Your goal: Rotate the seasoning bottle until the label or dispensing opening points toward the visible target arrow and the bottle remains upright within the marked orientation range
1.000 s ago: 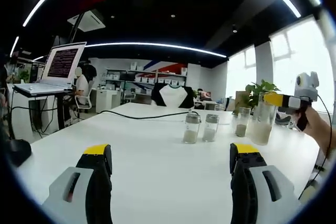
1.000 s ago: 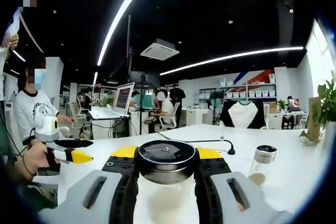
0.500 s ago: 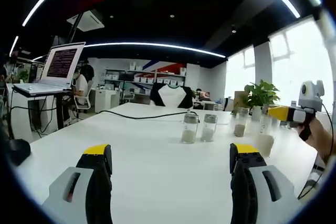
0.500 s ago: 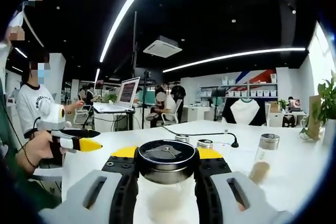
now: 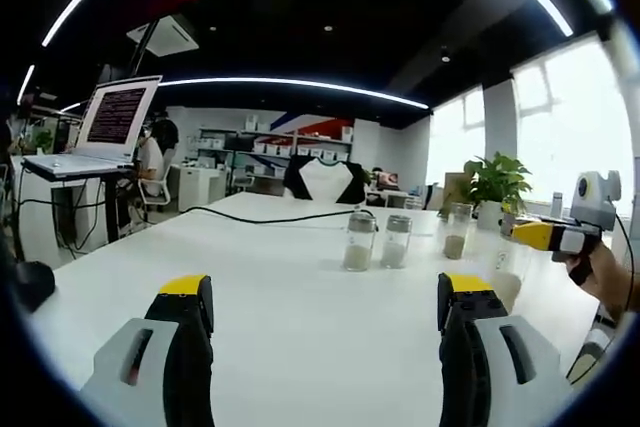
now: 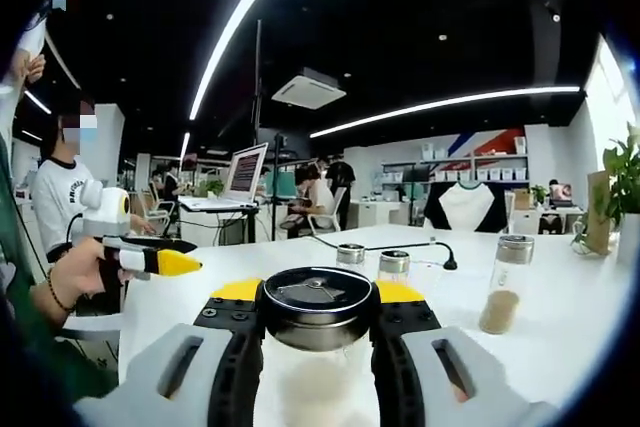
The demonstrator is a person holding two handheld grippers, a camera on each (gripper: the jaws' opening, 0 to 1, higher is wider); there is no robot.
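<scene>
My right gripper is shut on a glass seasoning bottle whose dark metal lid sits between the yellow-tipped jaws; its pale contents show below. In the left gripper view that same gripper enters from the right, over the white table, holding the bottle upright. My left gripper stands open above the table with nothing between its jaws. In the right gripper view it appears at the left, held by a hand. I see no arrow mark on the table.
Three more seasoning bottles stand on the table. A black cable runs across the far side. A laptop on a stand is at the left, a potted plant at the right. A person sits nearby.
The right gripper with its bottle has moved lower and further right in the left gripper view. The right gripper view has shifted, bringing the standing bottles more into sight.
</scene>
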